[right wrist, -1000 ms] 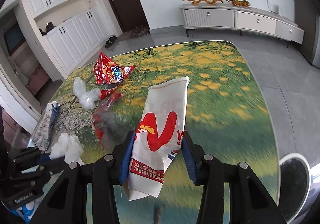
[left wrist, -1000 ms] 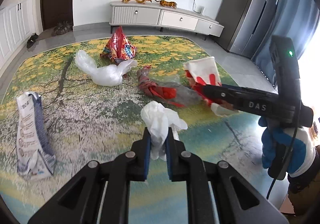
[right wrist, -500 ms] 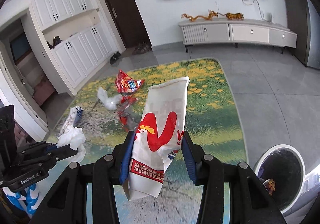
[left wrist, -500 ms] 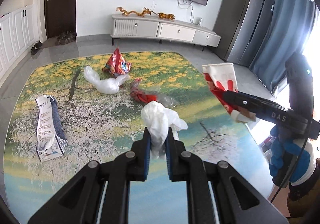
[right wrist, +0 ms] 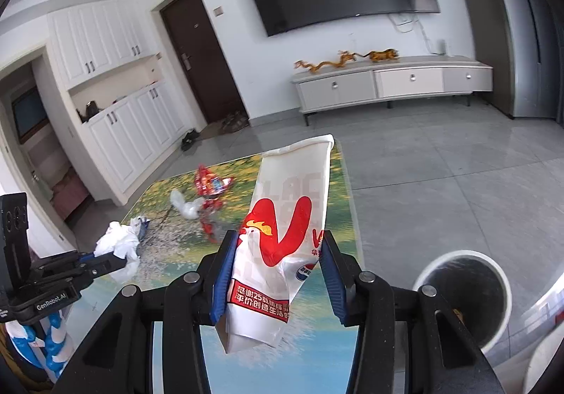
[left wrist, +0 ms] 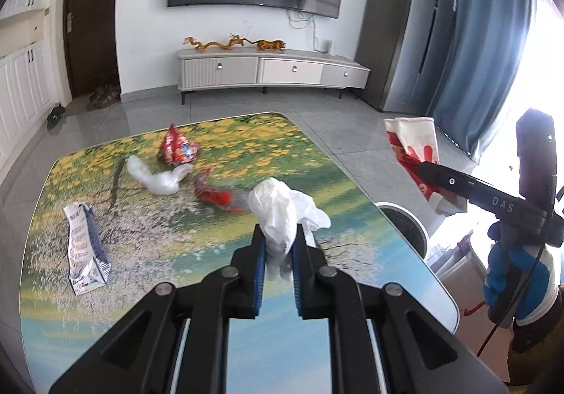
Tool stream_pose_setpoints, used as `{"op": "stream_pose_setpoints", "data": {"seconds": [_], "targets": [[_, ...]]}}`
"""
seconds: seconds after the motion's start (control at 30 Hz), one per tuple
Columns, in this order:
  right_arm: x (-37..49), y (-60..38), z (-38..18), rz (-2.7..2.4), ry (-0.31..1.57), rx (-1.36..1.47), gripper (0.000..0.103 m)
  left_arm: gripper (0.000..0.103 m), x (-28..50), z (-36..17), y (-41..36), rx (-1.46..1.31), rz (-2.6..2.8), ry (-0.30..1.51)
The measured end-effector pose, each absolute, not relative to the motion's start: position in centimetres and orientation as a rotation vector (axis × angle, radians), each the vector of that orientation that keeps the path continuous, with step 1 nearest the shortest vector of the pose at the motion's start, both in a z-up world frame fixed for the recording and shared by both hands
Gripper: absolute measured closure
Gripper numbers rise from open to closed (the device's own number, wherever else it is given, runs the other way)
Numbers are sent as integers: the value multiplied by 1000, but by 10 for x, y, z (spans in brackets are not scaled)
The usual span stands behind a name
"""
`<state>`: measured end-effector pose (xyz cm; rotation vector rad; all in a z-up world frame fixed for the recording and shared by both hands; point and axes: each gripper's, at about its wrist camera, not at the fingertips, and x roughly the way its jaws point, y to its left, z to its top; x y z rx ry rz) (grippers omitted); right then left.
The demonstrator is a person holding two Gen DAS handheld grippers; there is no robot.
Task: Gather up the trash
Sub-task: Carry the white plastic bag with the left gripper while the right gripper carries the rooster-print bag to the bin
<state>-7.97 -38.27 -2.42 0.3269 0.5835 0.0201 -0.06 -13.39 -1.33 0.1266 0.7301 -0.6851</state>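
A: What lies on the table (left wrist: 405,253), from the left?

B: A white-and-blue carton (left wrist: 83,247), a clear bag (left wrist: 158,179), a red snack bag (left wrist: 176,149) behind it, then a red wrapper (left wrist: 216,195).

A: And the left gripper (left wrist: 277,254)?

B: Above the table, its blue pads pinched tight on a crumpled white bag (left wrist: 282,214).

A: The right gripper (right wrist: 276,274)?

B: Its jaws stand wider, clamped on a white paper bag (right wrist: 282,228) with a red V, held upright above the table's right edge.

A: The bin (right wrist: 465,291)?

B: White, on the floor just right of the table, below and right of the paper bag.
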Motion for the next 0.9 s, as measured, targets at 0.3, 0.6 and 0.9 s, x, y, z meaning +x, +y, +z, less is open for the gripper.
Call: {"op": "stream_pose_setpoints", "data": {"seconds": [0.3,0.6,0.9], "targets": [[-112,-453,-45,-137,576,411,60,91,-7,-11,-209,245,-795,744],[-135,-529,-93,-312,649,526,60,91,-8,-37,-313,364,-931,813],[-129,-577,-131,-402,752,573,60,90,-3,-75,-410,443,-998,891]]}}
